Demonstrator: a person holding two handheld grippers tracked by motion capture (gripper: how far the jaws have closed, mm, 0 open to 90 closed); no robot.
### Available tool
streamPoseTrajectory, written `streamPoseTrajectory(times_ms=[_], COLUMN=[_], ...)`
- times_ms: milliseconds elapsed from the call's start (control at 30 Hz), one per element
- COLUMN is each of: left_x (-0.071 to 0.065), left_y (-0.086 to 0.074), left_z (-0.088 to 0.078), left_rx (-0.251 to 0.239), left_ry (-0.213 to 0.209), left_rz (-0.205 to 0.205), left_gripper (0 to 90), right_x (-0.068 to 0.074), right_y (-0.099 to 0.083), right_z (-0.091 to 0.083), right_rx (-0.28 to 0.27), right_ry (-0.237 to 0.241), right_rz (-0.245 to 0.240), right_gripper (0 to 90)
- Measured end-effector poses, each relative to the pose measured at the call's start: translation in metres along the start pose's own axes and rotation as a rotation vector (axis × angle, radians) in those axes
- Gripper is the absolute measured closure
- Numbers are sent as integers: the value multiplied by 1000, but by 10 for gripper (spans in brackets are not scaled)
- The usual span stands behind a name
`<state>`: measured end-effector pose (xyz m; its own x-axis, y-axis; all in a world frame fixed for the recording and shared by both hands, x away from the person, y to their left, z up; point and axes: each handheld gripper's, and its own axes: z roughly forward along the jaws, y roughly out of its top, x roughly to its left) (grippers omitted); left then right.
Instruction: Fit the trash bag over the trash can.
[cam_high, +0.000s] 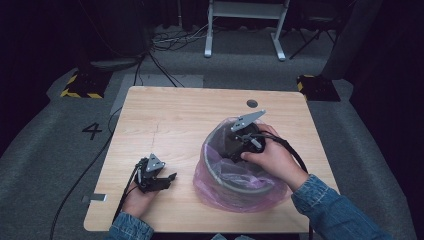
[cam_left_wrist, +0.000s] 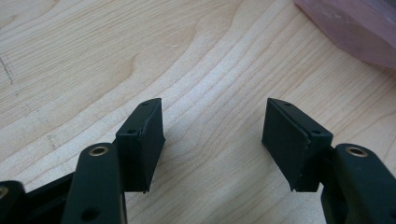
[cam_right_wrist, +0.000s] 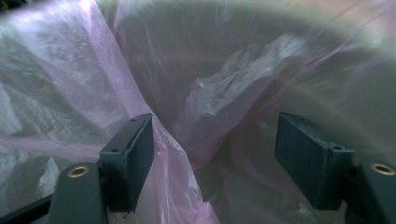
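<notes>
High view: a round grey bin (cam_high: 235, 182) lined with a thin pink plastic bag (cam_high: 220, 192) stands on the right half of a light wooden table (cam_high: 180, 115), nearer the person's edge than the far one. The bag is folded over the bin's rim and bunches loosely around its base. The right gripper (cam_high: 231, 148) reaches down into the bin's mouth from the bin's far right side, its grey three-cornered plate (cam_high: 247, 120) tilted above the rim, and the right hand (cam_high: 267, 157) rests over the bin's right edge with a denim sleeve (cam_high: 330, 205) behind it. In the right gripper view the jaws stand apart inside the bin, with a fold of the pink bag lying against the inner face of the left-hand jaw and loose film hanging in the gap; the other jaw is clear of the film, so nothing is pinched. The left gripper (cam_high: 167, 179) lies low on the table to the left of the bin, well apart from it, held by the left hand (cam_high: 137, 197) and pointing toward the bin. In the left gripper view (cam_left_wrist: 212, 140) its jaws are spread wide over bare wood, holding nothing, and a corner of the pink bag (cam_left_wrist: 355, 28) shows ahead and to the right.
</notes>
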<state>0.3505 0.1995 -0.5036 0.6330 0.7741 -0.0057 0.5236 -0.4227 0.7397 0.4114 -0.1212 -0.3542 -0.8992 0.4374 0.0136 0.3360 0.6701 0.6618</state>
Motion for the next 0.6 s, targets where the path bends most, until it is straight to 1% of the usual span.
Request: streamPoseTrajectory(times_ms=[167, 300, 367, 500, 533, 600], left_x=[0, 0, 0, 0, 0, 0], left_y=[0, 0, 0, 0, 0, 0], left_z=[0, 0, 0, 0, 0, 0], left_rx=[0, 1, 0, 0, 0, 0], left_ry=[-3, -2, -3, -3, -3, -3], left_rz=[-4, -3, -3, -3, -3, -4], left_gripper=[382, 382, 382, 381, 381, 381], right_x=[-5, -4, -4, -6, -6, -8], right_y=[-5, -10, -12, -13, -14, -16], right_z=[12, 23, 27, 33, 35, 41], right_rx=[83, 159, 181, 211, 227, 263], right_ry=[6, 23, 33, 36, 40, 63], right_rz=[41, 79, 78, 63, 65, 73], right_gripper=[234, 209, 202, 169, 154, 152])
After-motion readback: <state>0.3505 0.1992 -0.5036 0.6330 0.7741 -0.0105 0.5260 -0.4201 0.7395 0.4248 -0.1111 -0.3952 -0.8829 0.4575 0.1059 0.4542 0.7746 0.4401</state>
